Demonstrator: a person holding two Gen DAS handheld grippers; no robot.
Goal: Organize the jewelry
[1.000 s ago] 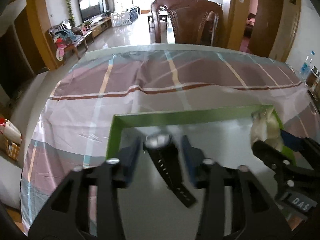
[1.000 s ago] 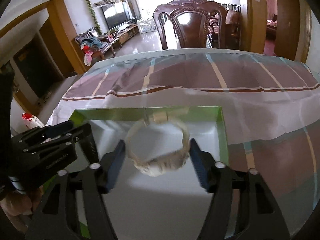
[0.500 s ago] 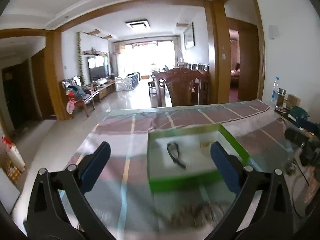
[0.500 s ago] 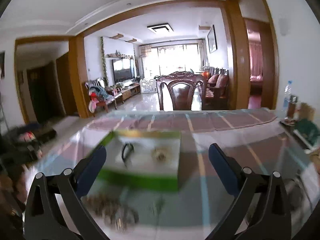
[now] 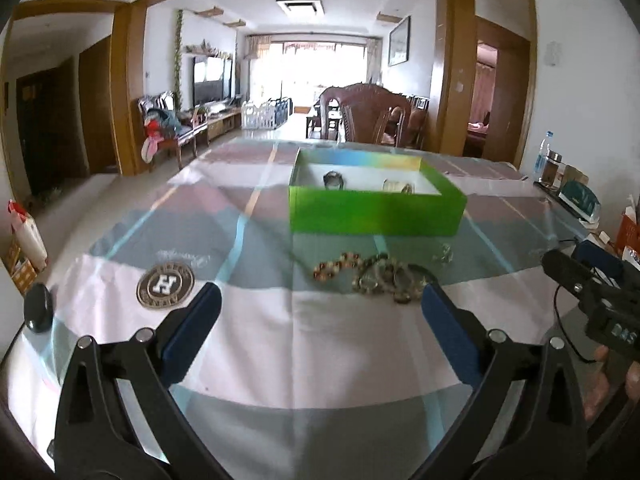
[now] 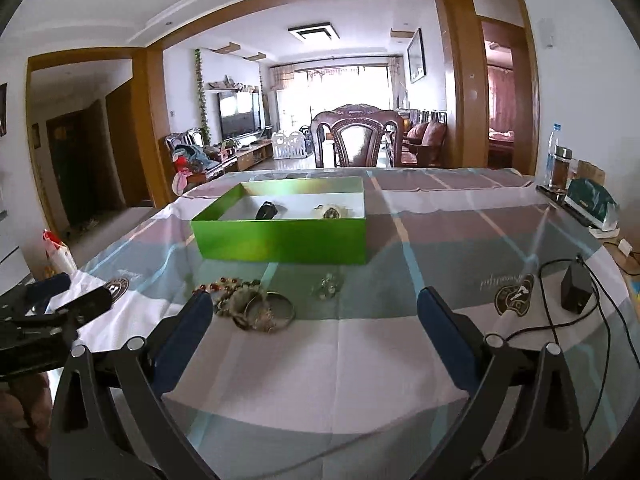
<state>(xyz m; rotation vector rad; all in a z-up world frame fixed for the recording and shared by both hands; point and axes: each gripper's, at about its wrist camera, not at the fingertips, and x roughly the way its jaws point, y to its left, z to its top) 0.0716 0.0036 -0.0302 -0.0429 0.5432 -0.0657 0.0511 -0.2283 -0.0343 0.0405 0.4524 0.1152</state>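
A green box (image 5: 376,212) (image 6: 280,236) stands mid-table with a black watch (image 5: 333,180) (image 6: 267,211) and a pale bracelet (image 5: 398,187) (image 6: 332,212) lying inside. In front of it lies a heap of bead bracelets and bangles (image 5: 380,278) (image 6: 252,306), and a small clear trinket (image 6: 329,286) (image 5: 443,254) rests beside the heap. My left gripper (image 5: 320,328) is open and empty, hovering back from the heap. My right gripper (image 6: 314,326) is open and empty too, near the heap's right side. Each gripper shows at the edge of the other's view.
A checked cloth covers the table (image 6: 360,360). A small black device with cables (image 6: 576,290) lies at the right. Bottles and a green pack (image 6: 590,204) stand at the far right edge. A dark oval object (image 5: 38,308) sits at the left edge. A wooden chair (image 6: 358,136) is behind.
Both grippers opened wide, left the watch and the pale bracelet in the box, and pulled back toward the table's near side. The jewelry heap came into view.
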